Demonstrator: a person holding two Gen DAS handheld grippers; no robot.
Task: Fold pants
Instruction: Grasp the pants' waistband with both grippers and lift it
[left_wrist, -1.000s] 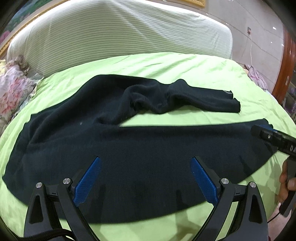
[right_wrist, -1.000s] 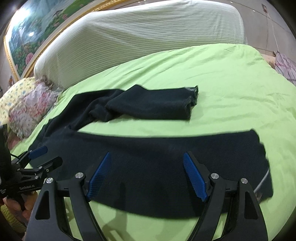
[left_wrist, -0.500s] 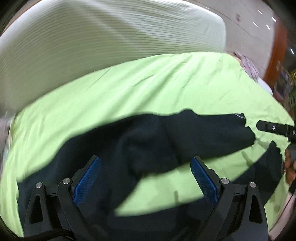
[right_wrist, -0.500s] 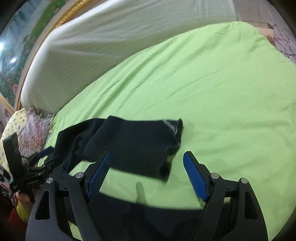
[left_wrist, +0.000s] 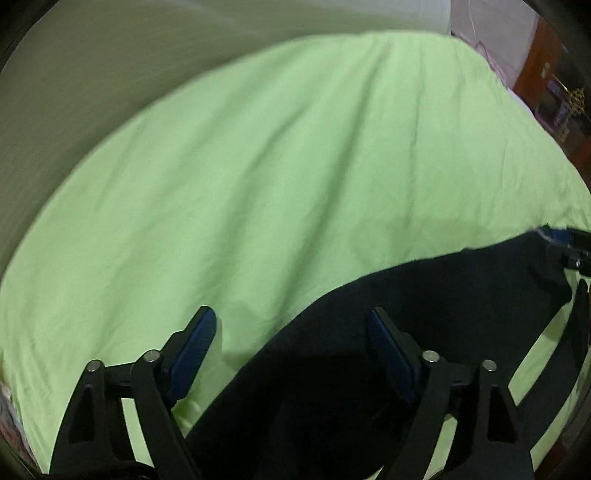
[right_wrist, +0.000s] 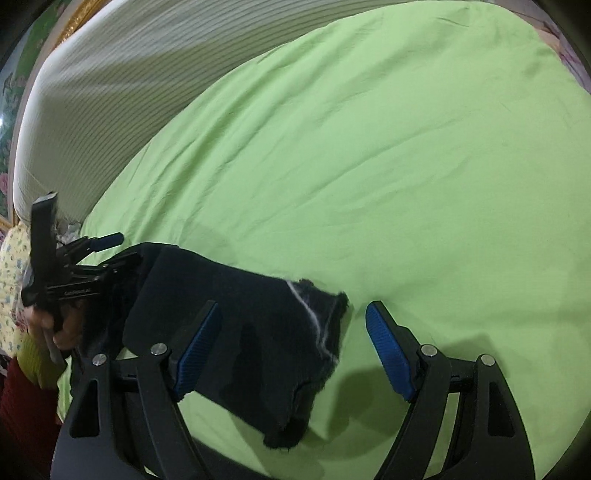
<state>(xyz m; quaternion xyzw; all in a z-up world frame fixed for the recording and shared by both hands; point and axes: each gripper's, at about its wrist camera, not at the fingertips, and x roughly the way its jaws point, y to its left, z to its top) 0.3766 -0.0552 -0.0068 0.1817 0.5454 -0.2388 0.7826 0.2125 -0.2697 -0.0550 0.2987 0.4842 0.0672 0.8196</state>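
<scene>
Black fabric, one pair of pants (left_wrist: 388, 332), fills the lower right of the left wrist view and the lower left of the right wrist view (right_wrist: 258, 325). Two grippers are present. The left gripper (left_wrist: 290, 338) has its two blue-padded fingers spread wide; the pants lie under the right-hand finger and between the fingers, while the left-hand finger sits over bare sheet. The right gripper (right_wrist: 293, 332) is likewise spread; one pant leg's hem end lies between its fingers, nearer the left-hand finger (right_wrist: 199, 339). No finger pinches fabric. One green sheet (right_wrist: 406, 166) covers the bed beyond. One striped white headboard (right_wrist: 129, 74) occupies the upper left.
</scene>
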